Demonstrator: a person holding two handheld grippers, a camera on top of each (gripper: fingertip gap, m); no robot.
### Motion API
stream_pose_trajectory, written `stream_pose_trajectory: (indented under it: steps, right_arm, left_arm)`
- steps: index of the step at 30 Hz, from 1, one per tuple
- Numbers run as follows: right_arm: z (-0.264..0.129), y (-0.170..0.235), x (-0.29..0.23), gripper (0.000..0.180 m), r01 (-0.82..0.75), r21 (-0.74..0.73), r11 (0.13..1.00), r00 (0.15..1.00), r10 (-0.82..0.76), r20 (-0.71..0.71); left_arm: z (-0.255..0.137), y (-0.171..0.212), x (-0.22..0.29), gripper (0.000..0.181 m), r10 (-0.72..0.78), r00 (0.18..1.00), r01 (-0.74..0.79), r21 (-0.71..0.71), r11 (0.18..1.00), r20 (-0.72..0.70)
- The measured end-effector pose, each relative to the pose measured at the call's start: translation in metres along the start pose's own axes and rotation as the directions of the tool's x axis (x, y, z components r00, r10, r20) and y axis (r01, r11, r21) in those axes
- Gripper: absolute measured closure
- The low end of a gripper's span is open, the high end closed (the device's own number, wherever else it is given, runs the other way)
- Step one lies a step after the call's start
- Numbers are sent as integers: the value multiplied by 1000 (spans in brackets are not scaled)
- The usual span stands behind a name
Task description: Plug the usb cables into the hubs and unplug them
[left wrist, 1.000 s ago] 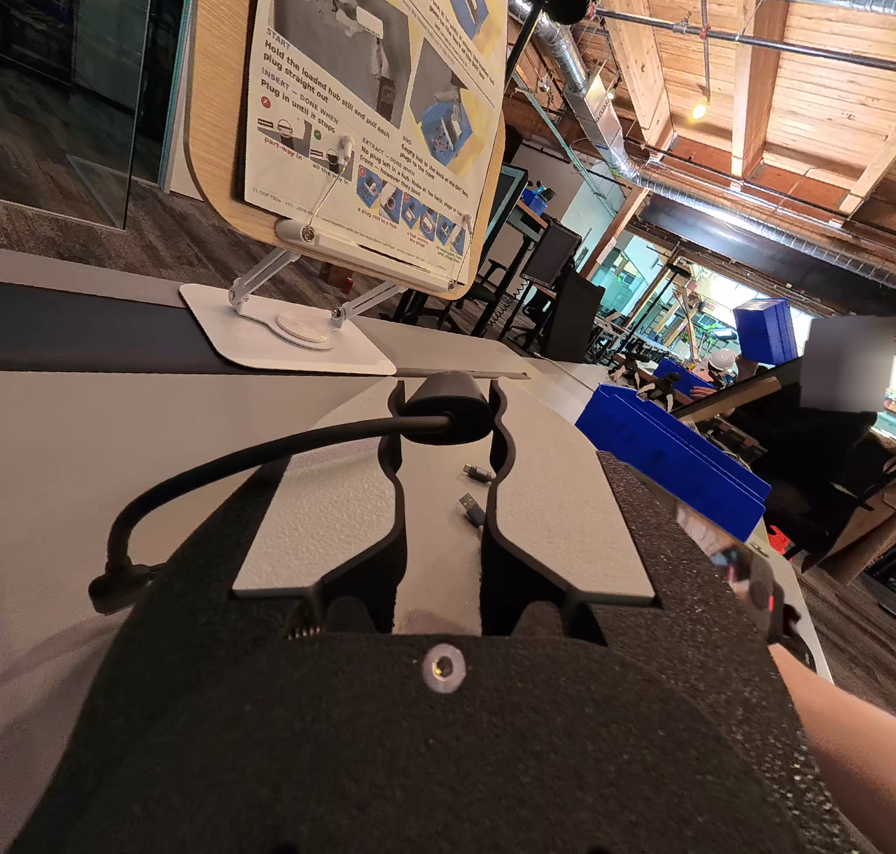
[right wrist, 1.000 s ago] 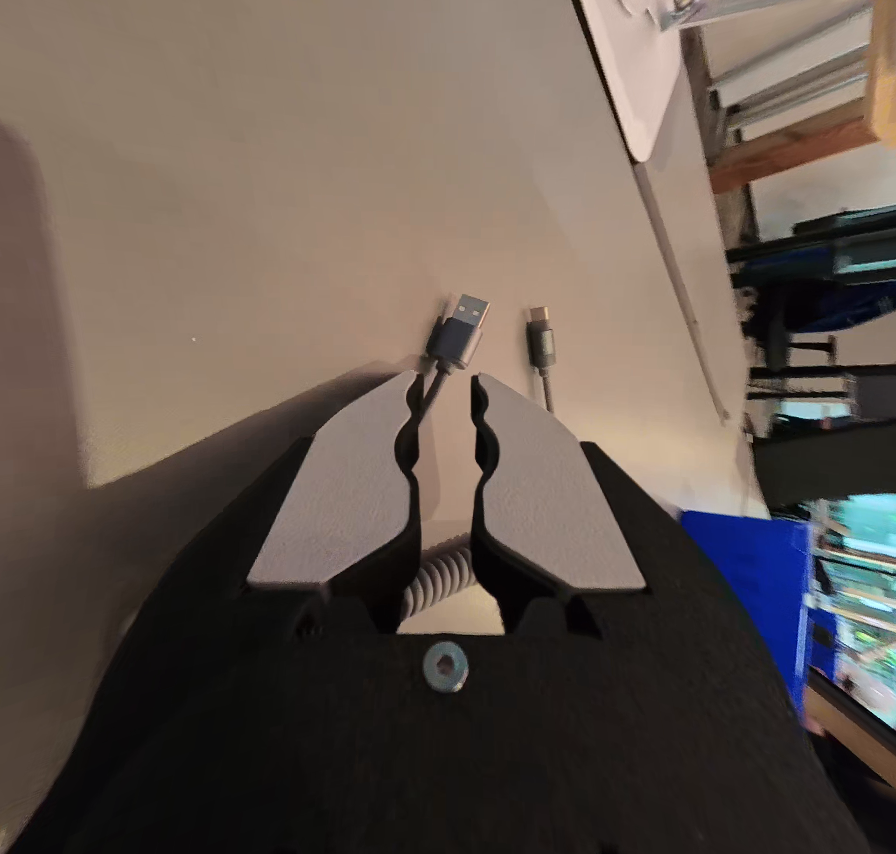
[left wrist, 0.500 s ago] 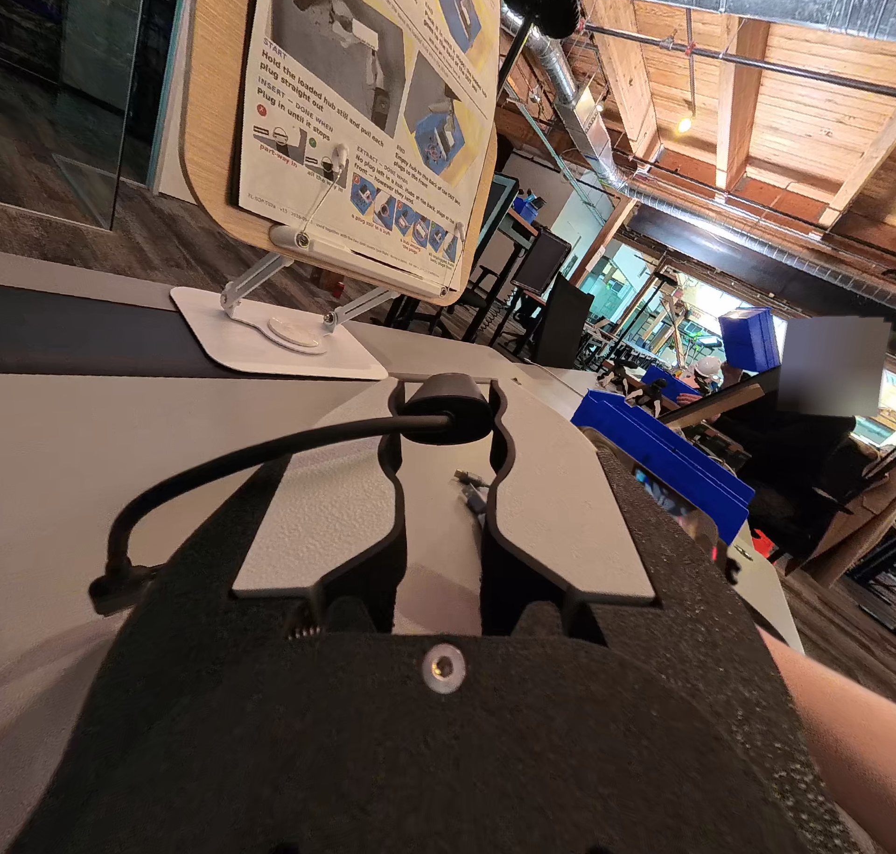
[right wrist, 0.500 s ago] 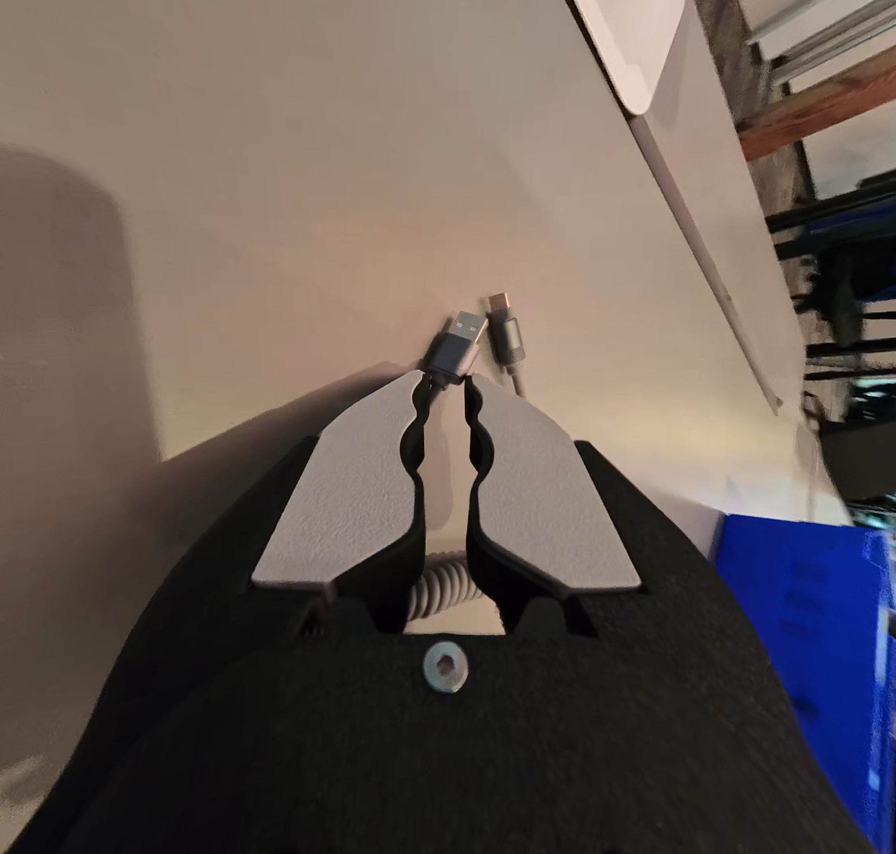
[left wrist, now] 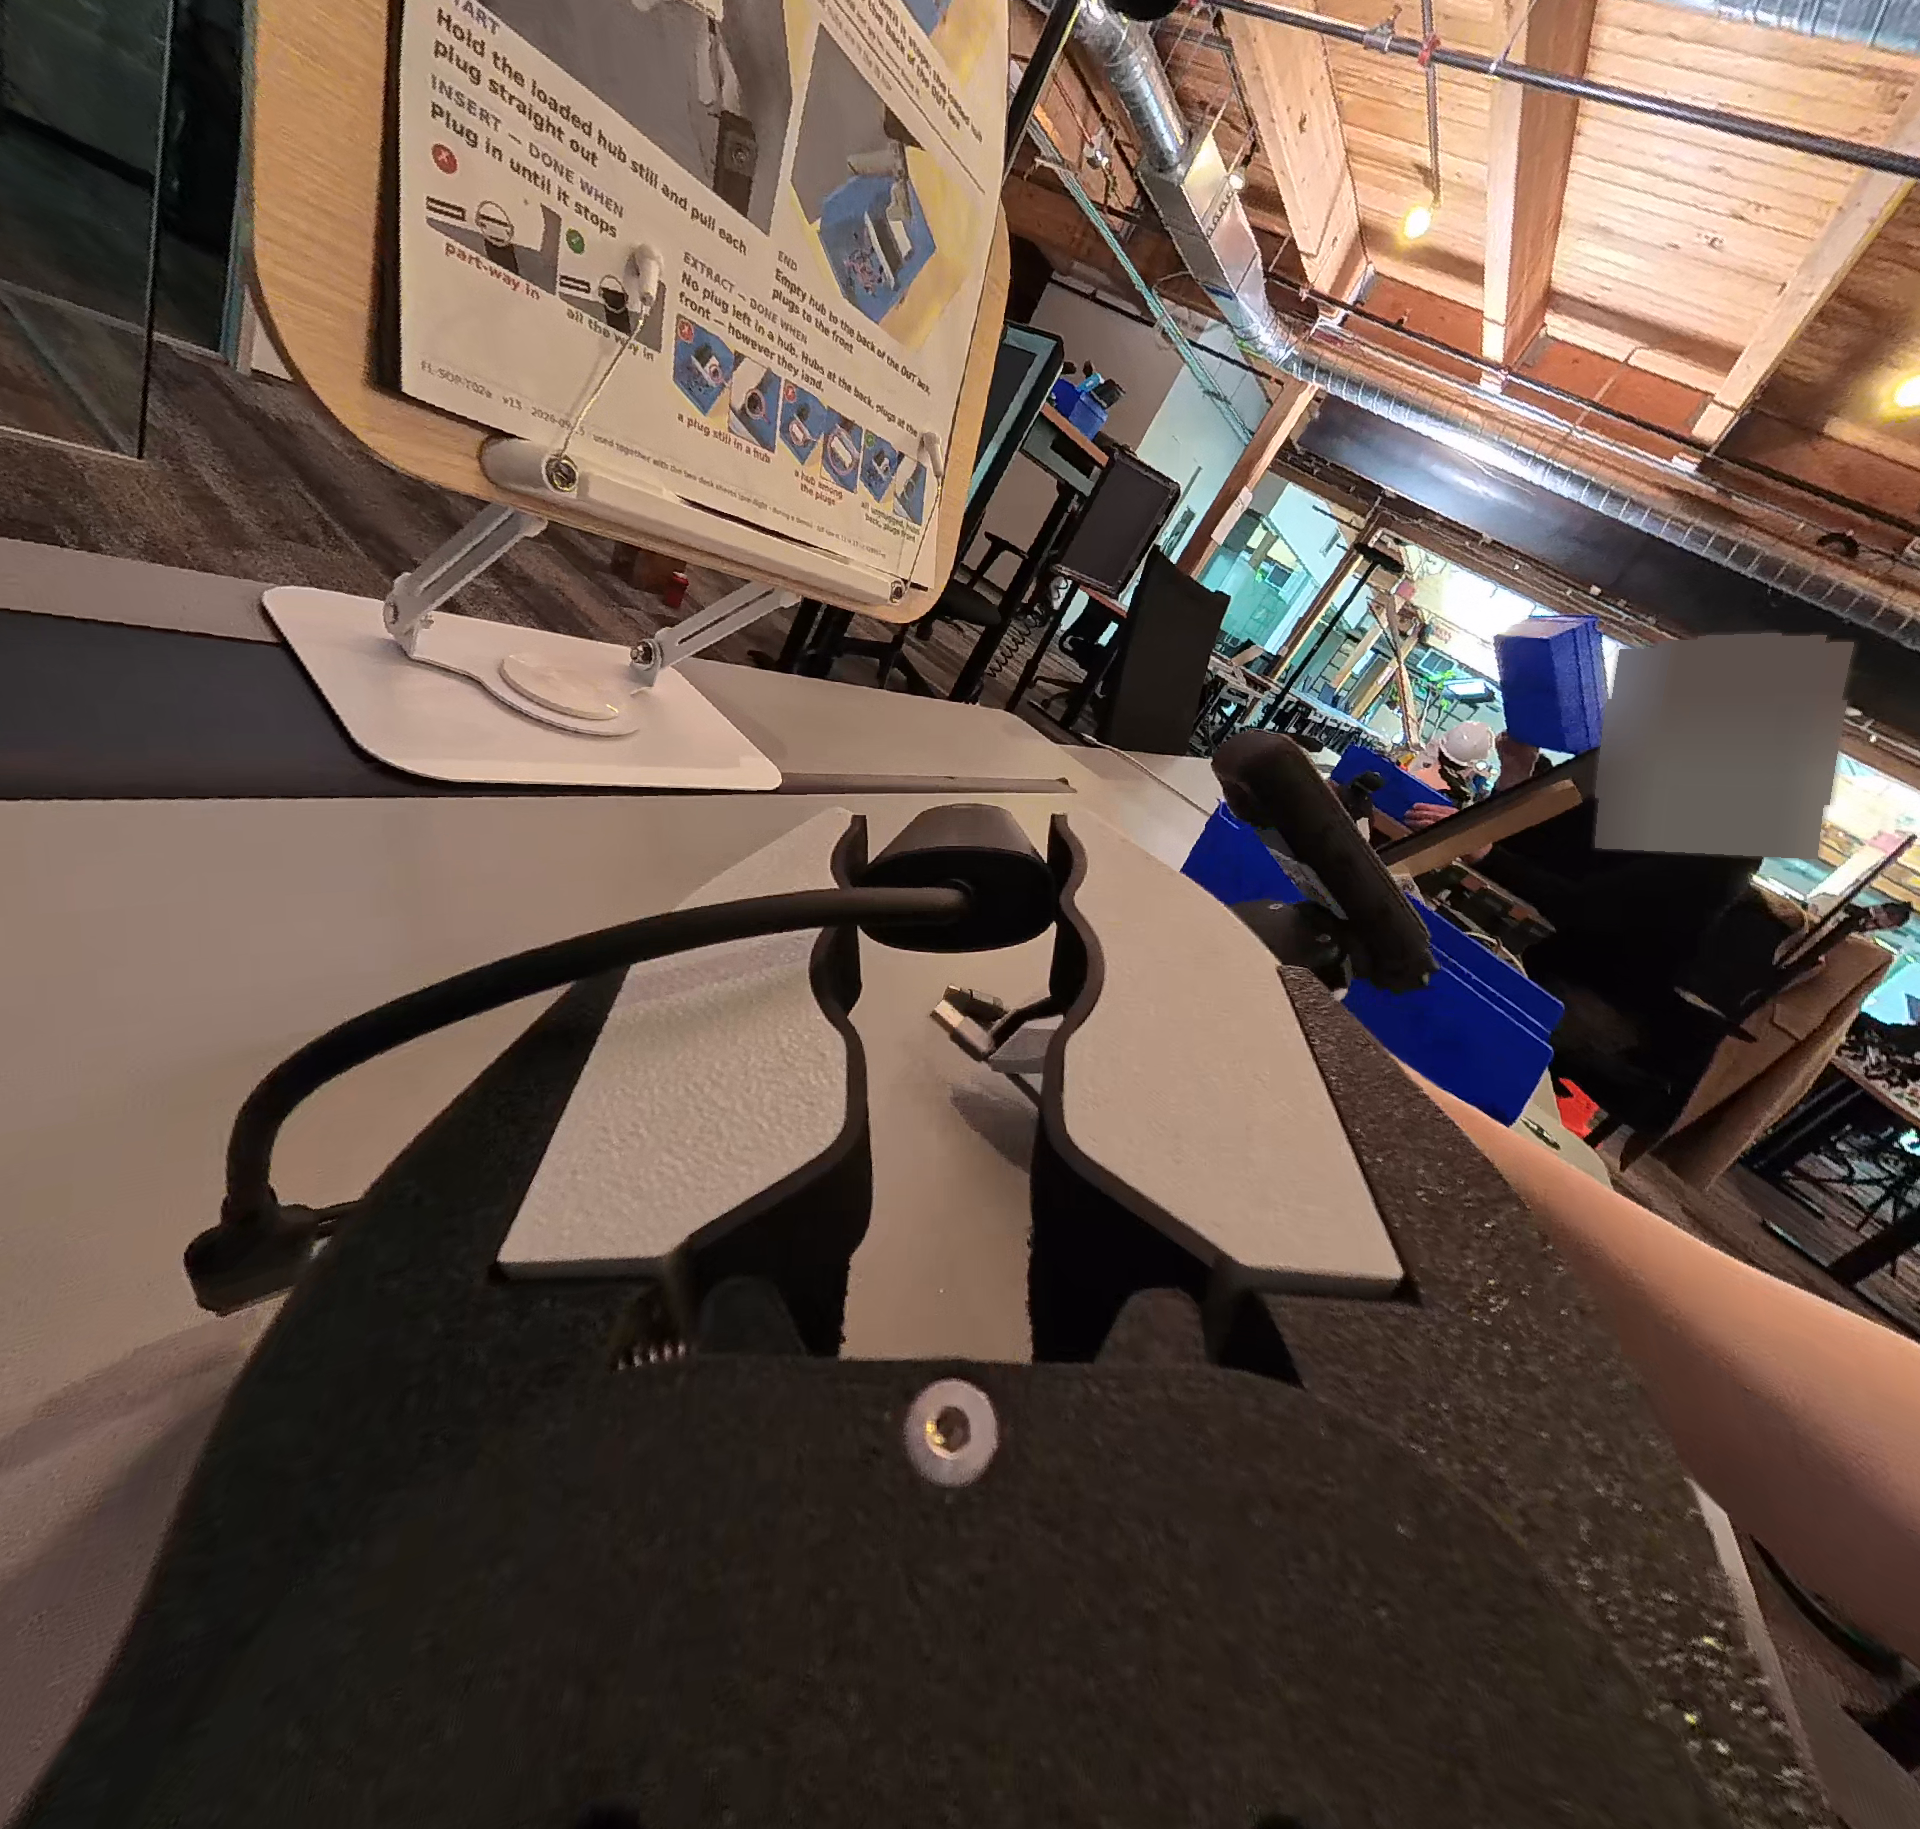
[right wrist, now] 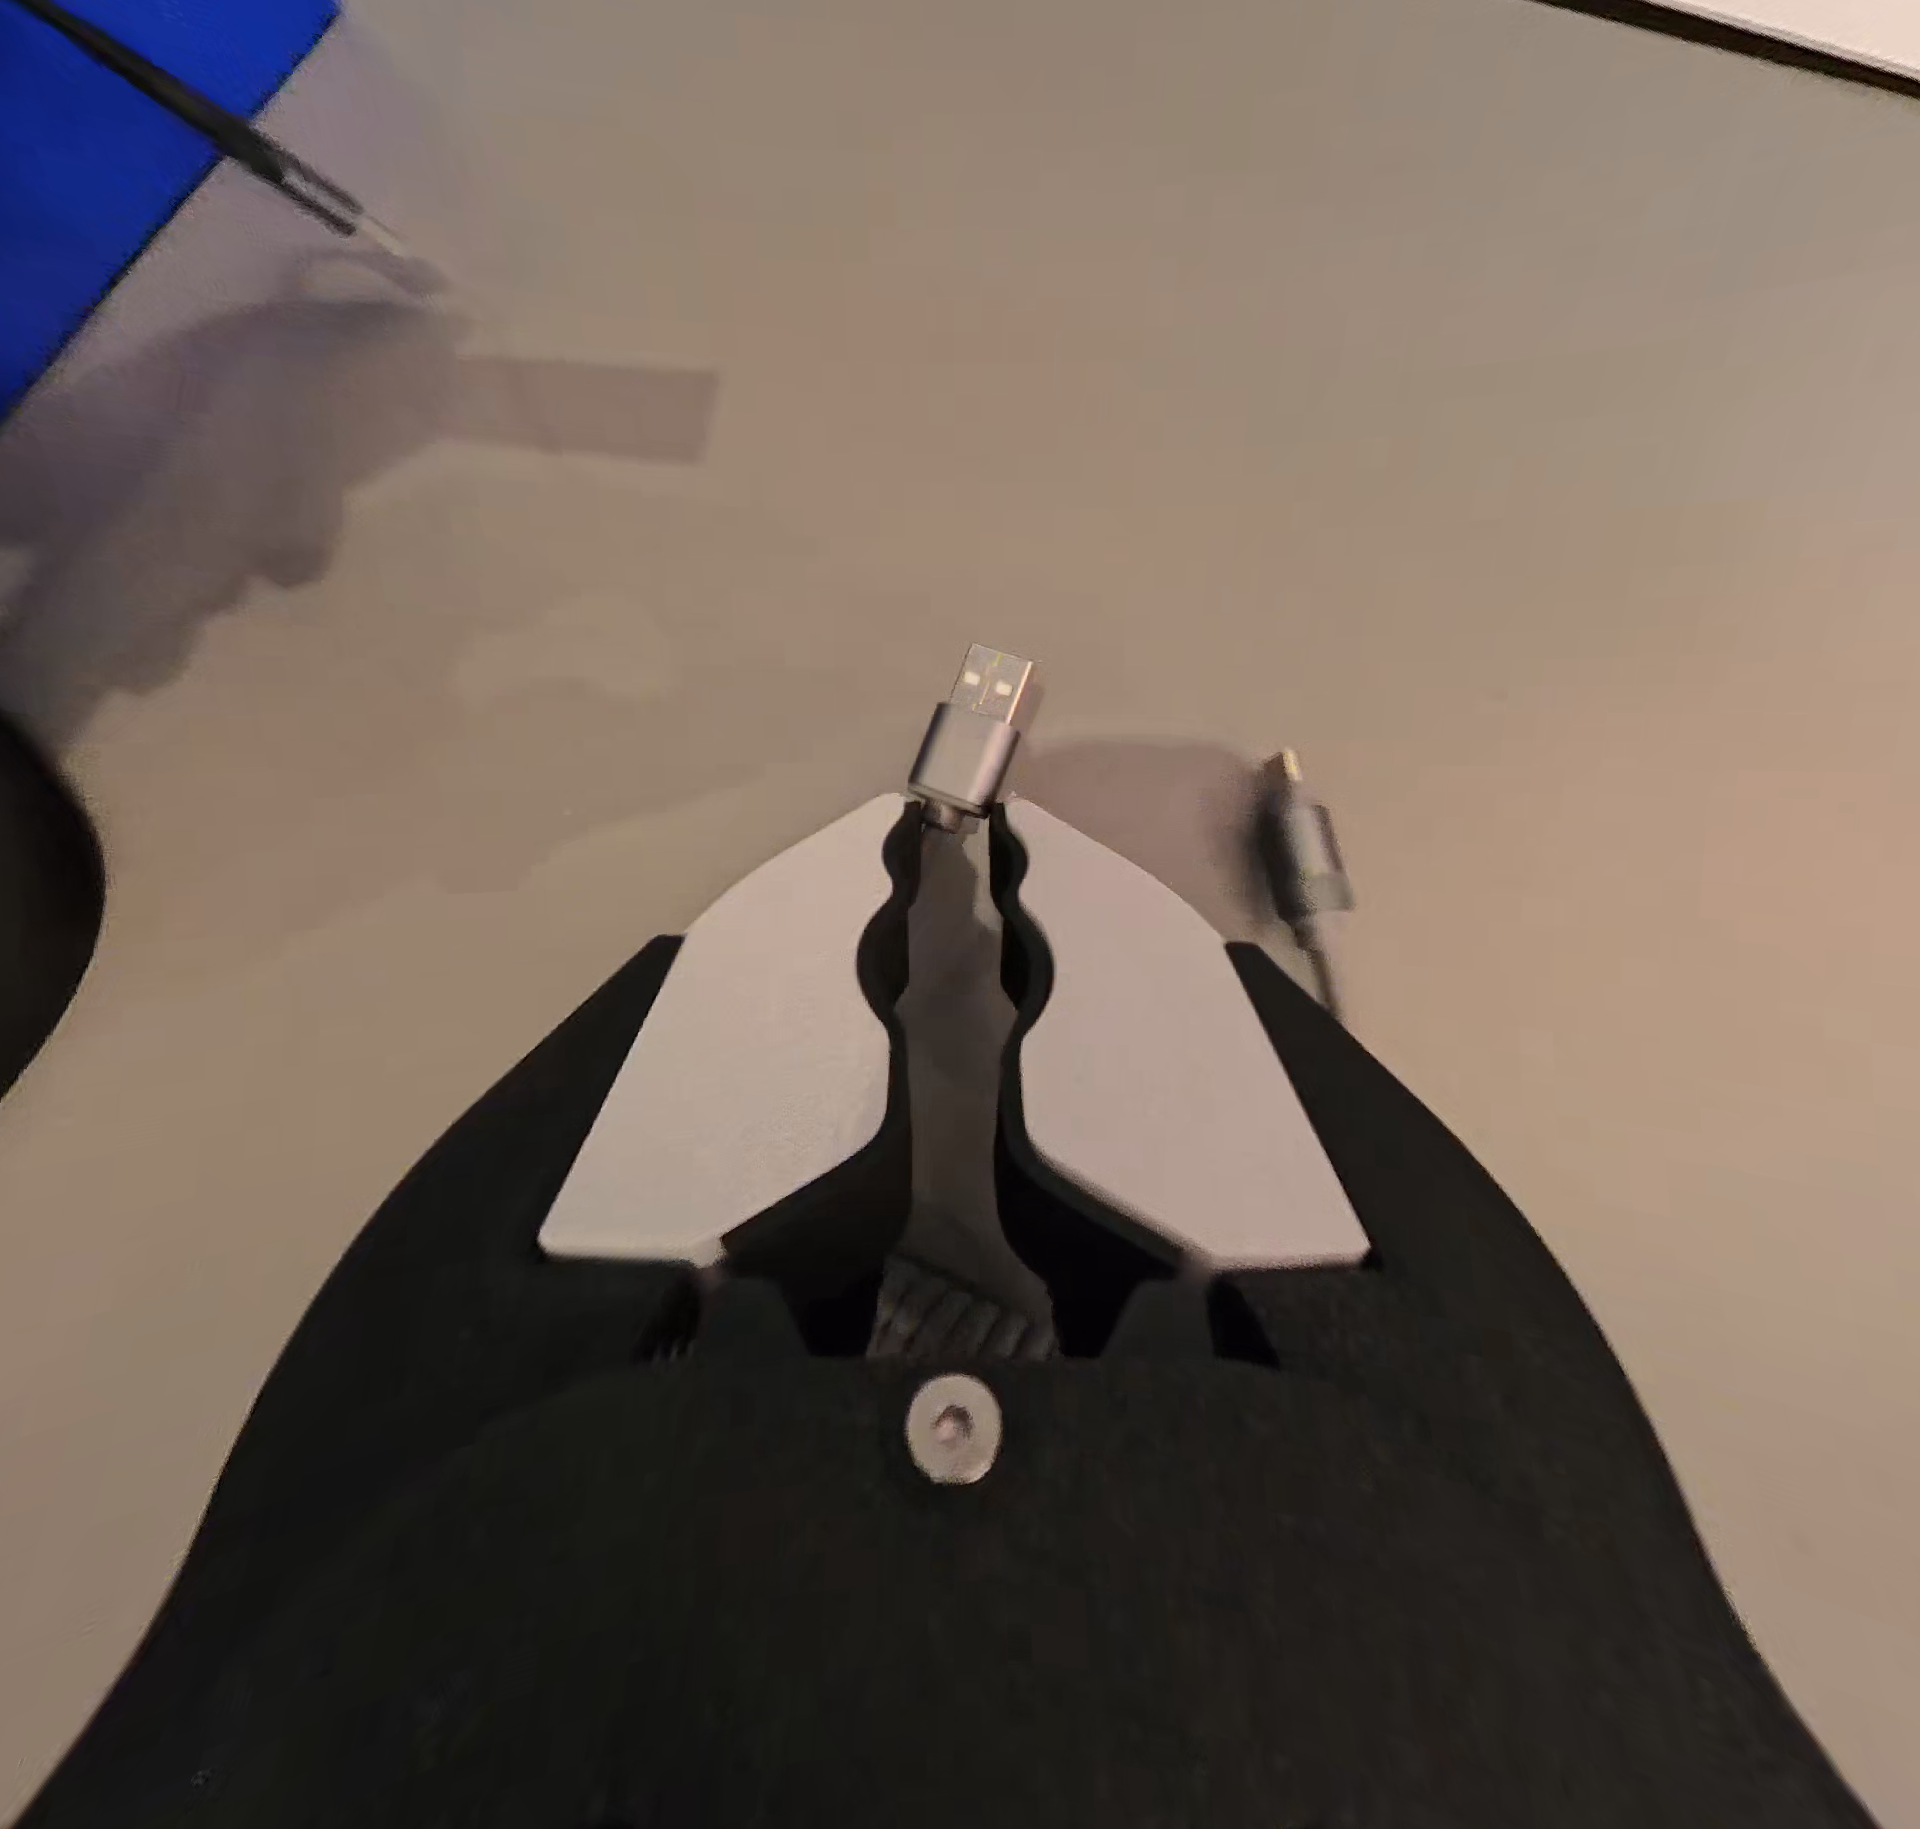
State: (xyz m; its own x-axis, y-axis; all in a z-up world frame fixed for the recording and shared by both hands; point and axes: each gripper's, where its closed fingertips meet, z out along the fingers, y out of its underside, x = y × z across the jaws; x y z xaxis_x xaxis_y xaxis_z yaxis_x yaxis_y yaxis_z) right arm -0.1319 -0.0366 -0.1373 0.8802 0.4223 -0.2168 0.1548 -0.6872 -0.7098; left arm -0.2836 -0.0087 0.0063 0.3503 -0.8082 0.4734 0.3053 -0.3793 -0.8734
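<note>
Grey table [right wrist: 1351, 325], blurred second plug [right wrist: 1311, 844]

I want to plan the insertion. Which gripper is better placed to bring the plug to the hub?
Probably right. The right gripper is shut on the grey metal USB-A plug, which points forward. The left gripper only holds the black rounded hub.

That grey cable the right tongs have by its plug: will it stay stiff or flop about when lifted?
Probably both. The metal USB plug looks rigid and juts straight from the right tongs. The coiled cord behind seems springy, so it will likely dangle and stretch. It looks light.
</note>
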Motion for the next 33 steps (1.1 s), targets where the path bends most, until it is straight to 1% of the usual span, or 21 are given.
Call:
stream_pose_trajectory:
  steps: [2,4,6,10,11,13,15,17,19,20,21,23,25,27,29,31,33]
  right_arm:
    - [6,6,-3,168,50,-42,998,999,-50,17]
    - [12,13,-15,167,110,-81,991,991,-103,83]
    - [15,14,-19,167,142,-109,984,988,-134,82]
    - [17,12,-15,166,209,-173,962,972,-224,-69]
    - [18,12,-15,159,209,-188,960,967,-231,-105]
    - [20,9,-14,153,168,-193,967,964,-202,-174]
    - [20,4,-13,155,138,-183,973,954,-181,-240]
    - [17,3,-7,157,157,-207,966,915,-221,-338]
    - [9,-4,-4,157,220,-214,952,855,-294,-428]
    - [2,-10,-3,158,248,-204,947,823,-318,-472]
    - [-4,-16,-6,161,265,-184,946,812,-322,-487]
    - [-11,-19,-18,165,246,-144,958,848,-285,-446]
    - [-12,-17,-25,166,216,-149,965,869,-259,-420]
    - [-8,-9,-23,166,205,-197,959,861,-272,-429]
    - [-4,0,-14,164,180,-256,950,836,-285,-470]
    - [2,8,-12,164,139,-277,951,845,-260,-467]
    - [5,12,-10,163,134,-291,947,831,-267,-487]
  left_arm:
    - [-1,-1,-1,148,-4,1000,4,5,1000,2]
    - [-2,-2,-2,148,-7,1000,7,8,1000,3]
    - [-3,-2,-3,148,-10,1000,10,10,1000,5]
    - [-2,-2,-4,148,-13,1000,13,8,1000,5]
    - [-2,-1,-4,148,-12,1000,12,5,1000,5]
    - [-1,-1,-3,148,-10,1000,10,3,1000,5]
    - [-1,0,-3,148,-9,1000,9,0,1000,4]
    - [-1,0,-3,148,-12,1000,12,1,1000,1]
    - [-1,0,-3,148,-15,1000,15,2,1000,-1]
    - [-2,-1,-3,148,-17,1000,17,3,1000,-1]
    - [-2,-1,-3,148,-20,1000,20,5,1000,-2]
    - [-2,-2,-3,148,-24,1000,24,9,1000,-4]
    - [-3,-3,-3,148,-23,1000,23,11,1000,-4]
    - [-3,-4,-3,148,-22,1000,22,13,1000,-4]
    - [-3,-4,-2,148,-20,1000,21,12,1000,-4]
    - [-3,-4,-2,148,-21,1000,21,15,1000,-4]
    - [-4,-5,-2,148,-20,1000,20,16,1000,-4]
